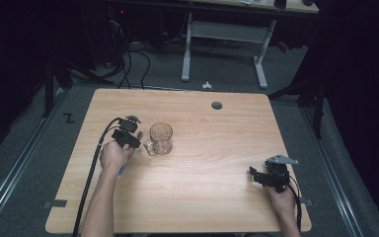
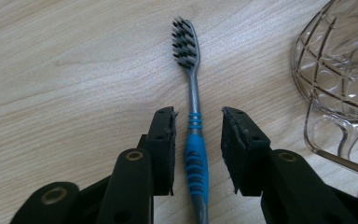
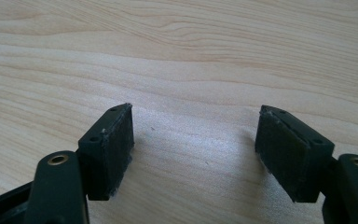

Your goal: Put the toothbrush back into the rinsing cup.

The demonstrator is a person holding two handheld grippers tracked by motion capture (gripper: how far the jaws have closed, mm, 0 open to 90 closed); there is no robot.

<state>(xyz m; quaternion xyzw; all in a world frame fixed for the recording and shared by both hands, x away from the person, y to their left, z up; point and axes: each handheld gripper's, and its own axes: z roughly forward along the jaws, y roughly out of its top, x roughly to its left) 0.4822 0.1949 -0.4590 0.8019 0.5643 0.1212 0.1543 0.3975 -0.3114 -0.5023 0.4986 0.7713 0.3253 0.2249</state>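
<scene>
A light wooden table (image 1: 217,168) with rounded corners stands on grey carpet (image 1: 19,163). A small round grey cap (image 1: 216,105) sits in the tabletop near its far edge, right of centre. Past the far edge, a small white object (image 1: 207,85) lies on the floor. Behind it stands a second desk (image 1: 256,6) on white legs (image 1: 259,64). Black cables (image 1: 128,69) trail over the floor at the far left. A black Z-shaped mark (image 1: 68,118) lies on the carpet left of the table. The surroundings are dark.
</scene>
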